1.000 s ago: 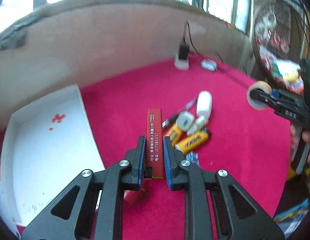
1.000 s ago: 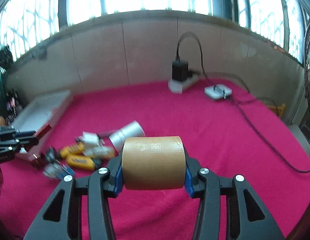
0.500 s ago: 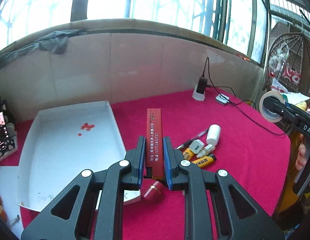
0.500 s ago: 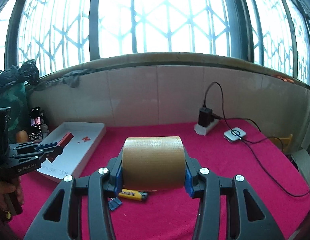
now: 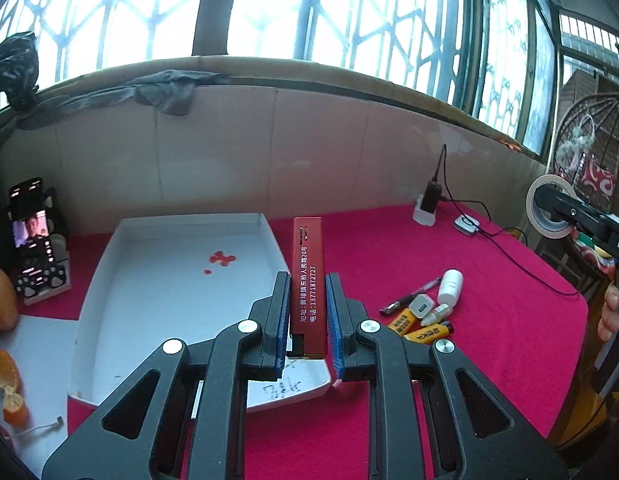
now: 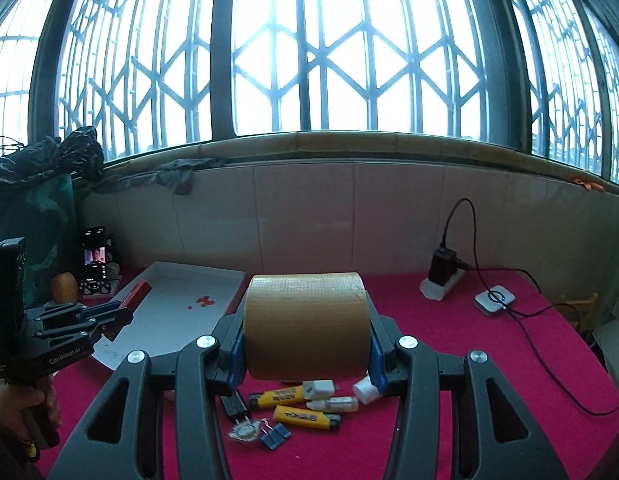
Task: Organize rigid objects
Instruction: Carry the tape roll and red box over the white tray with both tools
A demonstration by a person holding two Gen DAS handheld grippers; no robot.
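The left gripper (image 5: 307,316) has its blue ribbed pads clamped on the long faces of a slim red rectangular box (image 5: 308,280), smooth-sided with pale printed characters running along it, held lengthwise and sticking out past the fingertips above the near right corner of a shallow white tray (image 5: 109,280). The tray is a flat-bottomed carton with low upright walls, a small red mark on its floor and some scribbled writing near its front edge; it lies at the left on a fuzzy crimson cloth (image 5: 489,300) covering the table. The right gripper (image 6: 307,344) grips a wide roll of tan tape (image 6: 307,326) by its two flat ends, so the jaws stand at a middling width; the roll's curved face is matte with a fine woven dimple pattern. Below it on the cloth lies a loose cluster: two glossy yellow lighters (image 6: 303,420), a small white cylindrical bottle (image 6: 365,390), a white boxy plug (image 6: 317,388), a blue binder clip (image 6: 275,438) and a dark pen (image 5: 413,300). Far right, a black charger sits in a white power strip (image 6: 441,286) with a thin black cable looping to a small square white device (image 6: 494,300). Pale glossy tiles (image 6: 309,216) back the table under latticed windows.
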